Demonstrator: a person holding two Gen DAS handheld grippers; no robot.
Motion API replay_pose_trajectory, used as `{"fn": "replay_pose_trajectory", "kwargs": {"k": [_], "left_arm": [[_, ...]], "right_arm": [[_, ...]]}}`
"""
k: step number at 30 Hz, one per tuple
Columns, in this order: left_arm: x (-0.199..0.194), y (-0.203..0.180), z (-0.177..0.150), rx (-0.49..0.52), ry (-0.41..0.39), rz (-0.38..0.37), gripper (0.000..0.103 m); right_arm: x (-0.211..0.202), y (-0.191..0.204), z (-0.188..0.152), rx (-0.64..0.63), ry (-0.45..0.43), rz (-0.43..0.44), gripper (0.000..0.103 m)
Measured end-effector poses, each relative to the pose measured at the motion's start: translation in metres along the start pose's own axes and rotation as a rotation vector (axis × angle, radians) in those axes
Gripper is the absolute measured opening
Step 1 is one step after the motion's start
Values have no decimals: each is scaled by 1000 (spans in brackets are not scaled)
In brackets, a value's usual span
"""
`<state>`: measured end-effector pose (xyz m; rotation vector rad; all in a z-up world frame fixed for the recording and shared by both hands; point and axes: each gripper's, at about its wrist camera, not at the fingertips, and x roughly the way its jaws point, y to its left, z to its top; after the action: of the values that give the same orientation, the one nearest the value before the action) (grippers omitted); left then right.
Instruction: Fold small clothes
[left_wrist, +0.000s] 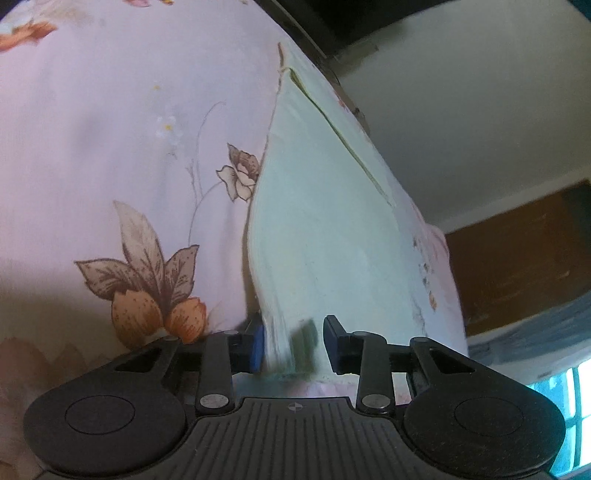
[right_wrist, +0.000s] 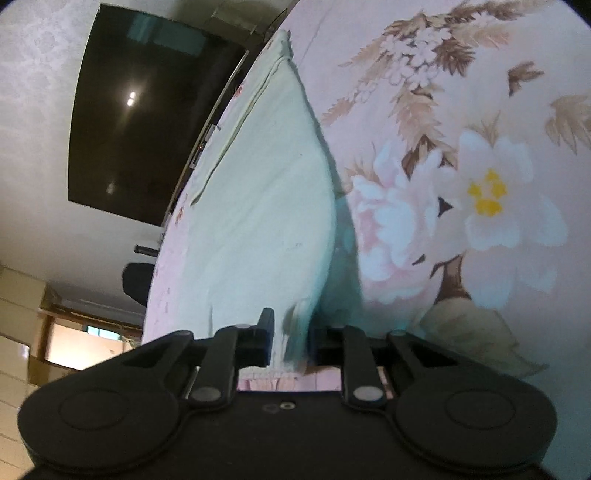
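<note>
A pale green garment (left_wrist: 325, 229) lies flat on a pink flowered bedsheet (left_wrist: 110, 129), stretching away from both grippers. In the left wrist view its near edge stands blurred between the jaws of my left gripper (left_wrist: 293, 345). It lies against the blue pad (left_wrist: 258, 347), and a dark gap remains before the other finger. In the right wrist view the garment (right_wrist: 266, 206) has its near corner lifted off the bedsheet (right_wrist: 461, 92). That corner fills the narrow space between the fingers of my right gripper (right_wrist: 291, 343), which is shut on it.
The bed's edge runs close along the garment's far side. Beyond it are a dark screen on the wall (right_wrist: 147, 110), brown wooden furniture (left_wrist: 517, 251) and a bright window (left_wrist: 569, 398). Bare sheet spreads on the garment's other side.
</note>
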<state>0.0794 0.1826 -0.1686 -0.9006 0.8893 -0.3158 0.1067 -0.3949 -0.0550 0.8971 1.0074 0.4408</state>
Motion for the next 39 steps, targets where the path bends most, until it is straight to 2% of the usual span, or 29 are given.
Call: {"fn": "replay_pose_trajectory", "kwargs": {"k": [1, 2, 3, 4, 5, 7, 9, 11, 15, 19, 23, 27, 32, 36, 39], "left_arm": [[1, 2, -1, -15, -9, -7, 34], [1, 4, -2, -17, -22, -2, 27], [2, 4, -4, 6, -34, 27, 9], [6, -1, -7, 42, -39, 78, 3], [7, -1, -9, 50, -58, 71, 3], [4, 2, -14, 19, -95, 69, 3], [-3, -4, -17, 23, -124, 83, 3], [-11, -12, -9, 12, -153, 44, 3], [-25, -32, 30, 52, -224, 7, 3], [-18, -59, 79, 121, -271, -41, 3], [7, -84, 131, 168, -302, -81, 3], [50, -101, 199, 178, -320, -85, 3], [105, -103, 273, 181, -308, -52, 3], [148, -92, 312, 188, -270, -19, 3], [185, -81, 339, 188, -208, 18, 3]], "right_arm": [[-2, -3, 0, 17, -4, 12, 20], [-2, -6, 0, 33, -7, 23, 20], [-2, -9, 1, 47, -10, 31, 20], [-2, -10, 0, 50, -15, 29, 14], [-3, -10, -3, 30, -21, 0, 3], [-3, -8, -8, -42, -35, -28, 2], [-6, -5, -11, -49, -58, -35, 4], [-15, 8, -13, -110, -107, -58, 5], [-28, 39, 5, -217, -163, -28, 5], [-26, 76, 49, -310, -196, 11, 5], [-5, 116, 101, -380, -232, 6, 5], [24, 138, 158, -360, -264, -2, 5], [78, 140, 226, -307, -267, -10, 5], [127, 125, 271, -247, -239, -45, 5], [158, 108, 294, -191, -224, -64, 5]]}}
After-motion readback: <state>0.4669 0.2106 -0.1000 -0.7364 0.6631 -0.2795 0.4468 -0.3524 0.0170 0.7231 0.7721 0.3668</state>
